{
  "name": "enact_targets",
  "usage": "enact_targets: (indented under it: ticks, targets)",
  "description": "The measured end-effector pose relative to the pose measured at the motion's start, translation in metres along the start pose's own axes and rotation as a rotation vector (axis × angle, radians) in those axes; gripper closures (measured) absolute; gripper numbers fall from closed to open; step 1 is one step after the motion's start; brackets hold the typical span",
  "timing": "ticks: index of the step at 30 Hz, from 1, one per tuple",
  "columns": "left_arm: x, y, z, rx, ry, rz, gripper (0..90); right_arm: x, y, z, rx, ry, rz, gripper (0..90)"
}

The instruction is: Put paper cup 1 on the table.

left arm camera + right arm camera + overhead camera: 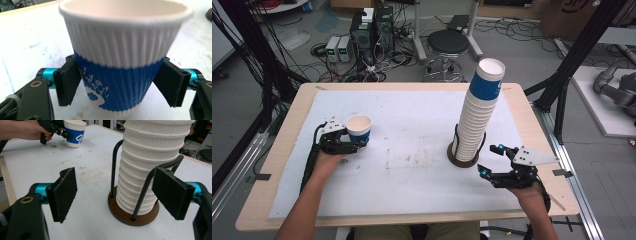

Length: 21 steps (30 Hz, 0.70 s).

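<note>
I see the paper cup [120,62] standing upright between my left gripper [120,86] jaws, both pads pressed against its blue band, so that gripper is pinching the cup. My right gripper [117,195] hangs spread wide with nothing between its pads, the cup stack [147,170] on its wire holder [132,216] just ahead of it.

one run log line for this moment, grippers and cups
left gripper: shut on blue-and-white ribbed paper cup upright on table | right gripper: open, before tall stack of paper cups in wire holder
</note>
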<state>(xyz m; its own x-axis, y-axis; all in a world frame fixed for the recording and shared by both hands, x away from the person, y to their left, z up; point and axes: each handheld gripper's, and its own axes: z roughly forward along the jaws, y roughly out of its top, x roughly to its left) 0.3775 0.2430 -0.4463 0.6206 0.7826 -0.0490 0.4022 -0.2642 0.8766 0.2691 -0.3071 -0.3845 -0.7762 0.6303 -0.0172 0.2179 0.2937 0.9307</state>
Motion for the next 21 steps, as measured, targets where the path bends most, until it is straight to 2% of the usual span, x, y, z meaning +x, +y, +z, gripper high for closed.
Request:
enact_targets:
  ticks: [4,11,15,17,21]
  targets:
    - [-0.002,-0.006,-0.004,0.009,0.005,0.016,25.9,0.001,0.000,0.000,-0.002,0.000,0.004,20.7]
    - [-0.003,-0.008,-0.004,0.010,0.015,0.011,24.7,0.001,0.000,0.000,0.003,0.000,0.008,20.7]
    - [-0.003,-0.010,-0.008,-0.016,0.005,-0.023,22.1,0.001,-0.001,0.000,0.004,-0.001,0.010,20.7]
    - [-0.002,-0.012,-0.012,-0.026,-0.001,-0.054,17.8,0.000,-0.001,0.000,0.005,-0.002,0.002,20.8]
    - [-0.001,-0.015,-0.023,-0.042,-0.003,-0.067,17.1,0.000,-0.002,0.001,0.012,0.000,0.006,20.7]
